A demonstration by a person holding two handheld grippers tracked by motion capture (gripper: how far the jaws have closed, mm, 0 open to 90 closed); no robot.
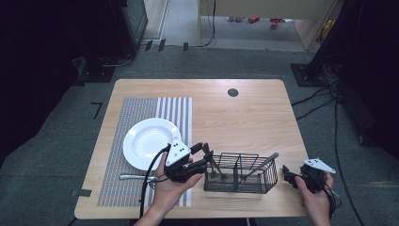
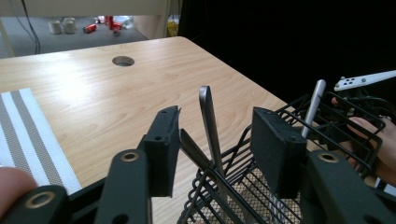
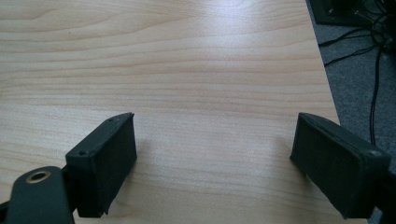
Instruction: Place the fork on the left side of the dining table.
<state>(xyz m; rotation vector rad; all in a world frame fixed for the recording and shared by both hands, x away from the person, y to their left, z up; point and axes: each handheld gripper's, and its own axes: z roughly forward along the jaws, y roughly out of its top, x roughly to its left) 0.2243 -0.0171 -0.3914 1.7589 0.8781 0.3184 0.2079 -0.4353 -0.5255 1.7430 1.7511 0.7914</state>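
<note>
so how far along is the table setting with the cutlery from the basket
Done: one utensil already lies on the striped placemat, beside the white plate. In hand: the left gripper has its jaws around an upright metal handle in the wire basket, pads not yet pressing. Left: that piece, and another handle at the basket's other end. The right gripper waits open over bare table.

Light wooden table (image 1: 244, 113) bearing a striped placemat (image 1: 141, 110), a black wire caddy (image 1: 242, 179) and, near its far edge, a round grommet hole (image 1: 233, 92).
</note>
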